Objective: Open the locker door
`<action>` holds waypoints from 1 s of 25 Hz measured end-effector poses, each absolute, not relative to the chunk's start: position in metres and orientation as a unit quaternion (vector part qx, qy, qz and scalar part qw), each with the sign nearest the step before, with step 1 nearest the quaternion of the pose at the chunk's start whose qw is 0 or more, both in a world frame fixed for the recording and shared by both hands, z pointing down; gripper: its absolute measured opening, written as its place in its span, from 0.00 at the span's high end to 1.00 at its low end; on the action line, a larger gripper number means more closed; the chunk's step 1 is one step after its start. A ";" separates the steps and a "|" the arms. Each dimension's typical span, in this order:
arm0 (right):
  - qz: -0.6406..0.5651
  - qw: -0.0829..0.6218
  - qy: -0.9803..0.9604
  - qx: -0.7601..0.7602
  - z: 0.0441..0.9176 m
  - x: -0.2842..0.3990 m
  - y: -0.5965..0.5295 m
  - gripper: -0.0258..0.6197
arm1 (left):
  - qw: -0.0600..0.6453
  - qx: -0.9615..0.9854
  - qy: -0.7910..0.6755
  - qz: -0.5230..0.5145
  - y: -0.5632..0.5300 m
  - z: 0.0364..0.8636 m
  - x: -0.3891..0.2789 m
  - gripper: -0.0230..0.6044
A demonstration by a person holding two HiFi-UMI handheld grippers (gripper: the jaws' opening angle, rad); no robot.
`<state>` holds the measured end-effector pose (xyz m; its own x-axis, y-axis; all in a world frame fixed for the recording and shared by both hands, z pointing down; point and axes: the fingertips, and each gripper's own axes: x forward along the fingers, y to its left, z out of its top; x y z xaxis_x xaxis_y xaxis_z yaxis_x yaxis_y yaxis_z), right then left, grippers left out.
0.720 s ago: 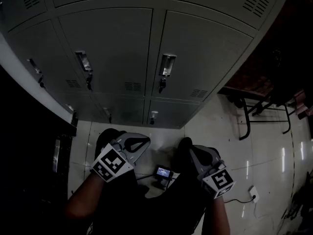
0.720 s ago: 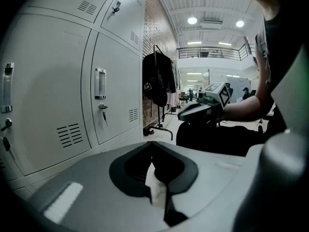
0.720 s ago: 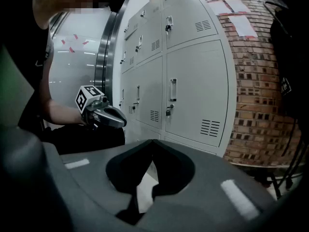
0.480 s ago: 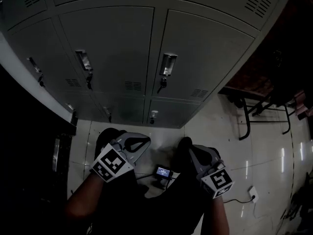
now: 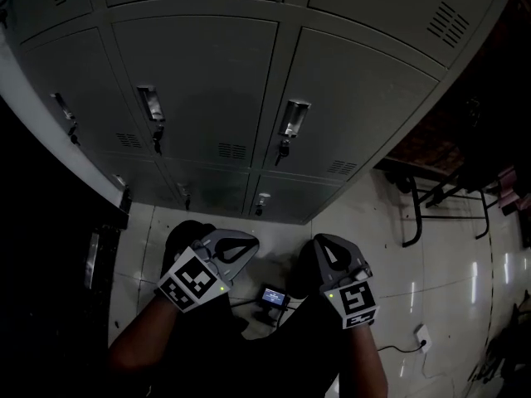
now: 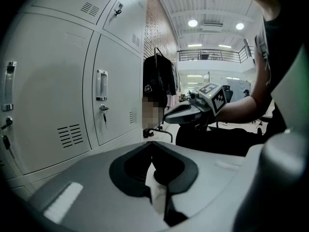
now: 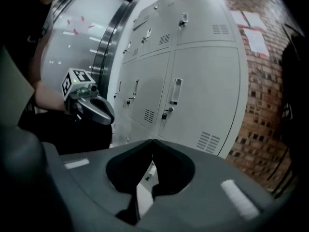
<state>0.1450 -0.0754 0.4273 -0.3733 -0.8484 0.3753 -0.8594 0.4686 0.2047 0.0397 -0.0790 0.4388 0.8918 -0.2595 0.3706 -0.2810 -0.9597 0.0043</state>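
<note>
The grey lockers fill the top of the head view, all doors closed. The middle-right door (image 5: 348, 106) has a metal handle (image 5: 294, 118) with a key lock below it. The door to its left (image 5: 199, 81) has its own handle (image 5: 151, 104). My left gripper (image 5: 247, 245) and right gripper (image 5: 325, 245) are held low near the person's lap, well short of the lockers. Both are shut with nothing between their jaws. The left gripper view shows a locker handle (image 6: 101, 85) and the right gripper (image 6: 179, 114). The right gripper view shows a handle (image 7: 176, 91) and the left gripper (image 7: 107, 115).
A dark cabinet edge (image 5: 50, 222) runs down the left. A chair with black legs (image 5: 423, 206) stands on the tiled floor at the right. A small lit device (image 5: 274, 295) and a cable with a socket (image 5: 421, 336) lie on the floor by the person's legs.
The head view has shifted, so the lockers sit a little lower and to the right. My right gripper has drifted slightly left. The left gripper has hardly moved.
</note>
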 end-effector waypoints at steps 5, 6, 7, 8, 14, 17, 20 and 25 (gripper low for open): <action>-0.117 0.335 -0.786 0.506 0.424 0.125 -0.130 0.87 | 0.032 0.974 -0.141 0.174 -0.079 0.436 0.036 0.94; -0.147 0.365 -0.771 0.500 0.424 0.122 -0.142 0.87 | 0.032 0.974 -0.142 0.172 -0.079 0.435 0.035 0.94; -0.177 0.395 -0.754 0.495 0.423 0.120 -0.155 0.86 | 0.033 0.975 -0.142 0.169 -0.079 0.434 0.034 0.94; -0.201 0.420 -0.737 0.491 0.423 0.119 -0.167 0.85 | 0.034 0.975 -0.142 0.166 -0.080 0.433 0.033 0.94; -0.292 0.492 -0.660 0.486 0.413 0.109 -0.226 0.80 | 0.037 0.978 -0.141 0.151 -0.080 0.428 0.029 0.94; -0.325 0.505 -0.635 0.485 0.408 0.102 -0.246 0.80 | 0.038 0.978 -0.141 0.145 -0.081 0.426 0.029 0.94; -0.337 0.523 -0.624 0.473 0.413 0.097 -0.258 0.82 | 0.040 0.979 -0.142 0.143 -0.081 0.426 0.027 0.94; -0.352 0.518 -0.612 0.484 0.411 0.097 -0.249 0.90 | 0.041 0.978 -0.142 0.144 -0.082 0.426 0.026 0.94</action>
<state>0.0965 -0.2494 0.4111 0.0042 -0.9560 0.2932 -0.2273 0.2846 0.9313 0.0257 -0.0821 0.4264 0.9177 -0.2670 0.2940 -0.2905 -0.9561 0.0383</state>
